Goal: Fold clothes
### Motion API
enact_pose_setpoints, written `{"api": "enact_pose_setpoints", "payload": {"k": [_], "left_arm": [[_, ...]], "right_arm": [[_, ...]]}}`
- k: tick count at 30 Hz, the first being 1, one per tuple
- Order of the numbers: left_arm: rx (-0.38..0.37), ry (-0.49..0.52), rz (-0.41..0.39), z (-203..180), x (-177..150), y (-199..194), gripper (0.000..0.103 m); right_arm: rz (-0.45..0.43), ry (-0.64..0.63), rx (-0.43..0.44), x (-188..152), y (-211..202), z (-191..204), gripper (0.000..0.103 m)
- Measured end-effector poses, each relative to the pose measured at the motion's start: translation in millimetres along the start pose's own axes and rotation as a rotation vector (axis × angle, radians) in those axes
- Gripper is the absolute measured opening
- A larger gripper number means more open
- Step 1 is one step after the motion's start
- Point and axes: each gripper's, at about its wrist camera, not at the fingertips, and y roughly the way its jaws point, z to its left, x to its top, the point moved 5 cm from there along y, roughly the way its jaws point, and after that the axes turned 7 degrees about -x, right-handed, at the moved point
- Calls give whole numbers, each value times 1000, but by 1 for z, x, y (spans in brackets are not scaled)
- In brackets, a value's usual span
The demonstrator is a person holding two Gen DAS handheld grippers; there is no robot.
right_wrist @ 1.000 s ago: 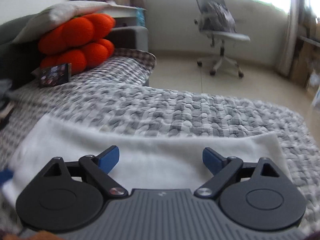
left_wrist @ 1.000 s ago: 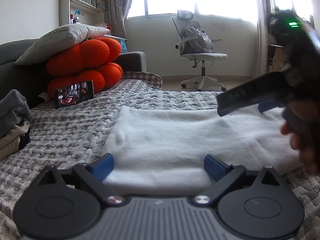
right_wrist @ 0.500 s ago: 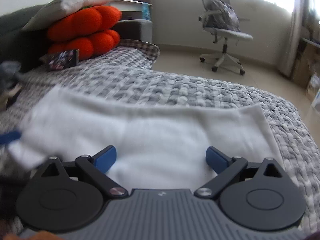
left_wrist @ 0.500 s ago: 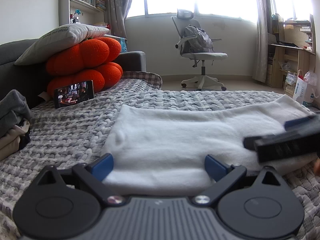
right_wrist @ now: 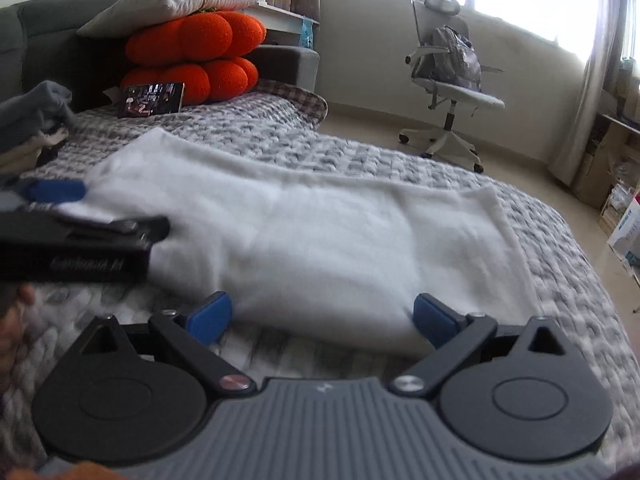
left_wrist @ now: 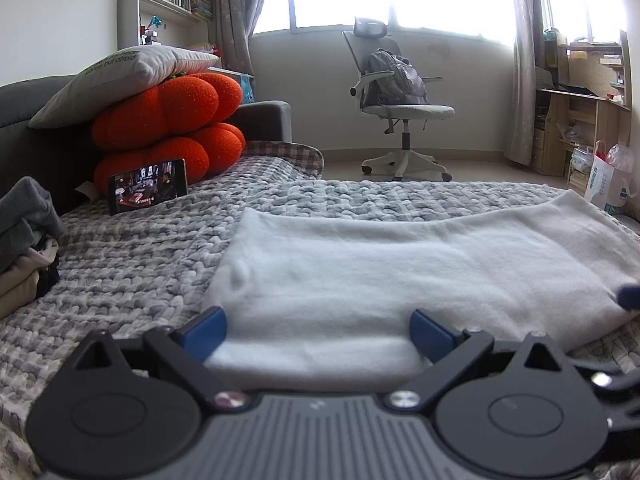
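A white fleece garment [left_wrist: 400,272] lies folded into a long band on the grey knitted bedspread [left_wrist: 132,264]; it also shows in the right wrist view [right_wrist: 320,240]. My left gripper [left_wrist: 318,330] is open, its blue pads at the garment's near left edge with nothing between them. My right gripper [right_wrist: 322,320] is open at the garment's near edge further right. The left gripper also shows from the side in the right wrist view [right_wrist: 72,216], low over the garment's left end.
A pile of folded grey and beige clothes [left_wrist: 24,240] sits at the far left. A phone [left_wrist: 147,187] leans on orange cushions [left_wrist: 168,128] under a pillow. An office chair [left_wrist: 396,100] and shelves [left_wrist: 580,112] stand on the floor beyond the bed.
My right gripper has swung back and down from over the garment to its near edge and has left the left wrist view almost entirely. The left gripper has stayed in place.
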Motion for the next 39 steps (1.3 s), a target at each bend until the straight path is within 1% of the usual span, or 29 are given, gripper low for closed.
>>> {"api": "enact_pose_setpoints", "payload": {"k": [3, 7, 9, 16, 21, 25, 30, 36, 39], "left_arm": [[-1, 0, 0, 0, 0, -1, 99], [-2, 0, 0, 0, 0, -1, 99], [-2, 0, 0, 0, 0, -1, 99], [0, 5, 2, -1, 0, -1, 99], [-5, 2, 2, -1, 0, -1, 100], [-6, 0, 1, -1, 0, -1, 100], [-10, -2, 1, -1, 0, -2, 100], [-13, -3, -1, 0, 0, -2, 100], [-12, -2, -1, -1, 0, -2, 100]], "right_arm": [[7, 124, 75, -4, -14, -14, 100], [39, 315, 97, -11, -25, -45, 102], [73, 396, 103, -18, -25, -59, 102], [37, 541, 118, -23, -20, -80, 103], [-27, 560, 62, -18, -7, -79, 103], [-55, 629, 33, -15, -1, -86, 103], [-104, 669, 31, -14, 7, -93, 103], [-128, 687, 35, -14, 7, -98, 103], [-142, 703, 54, -17, 4, -101, 103]]}}
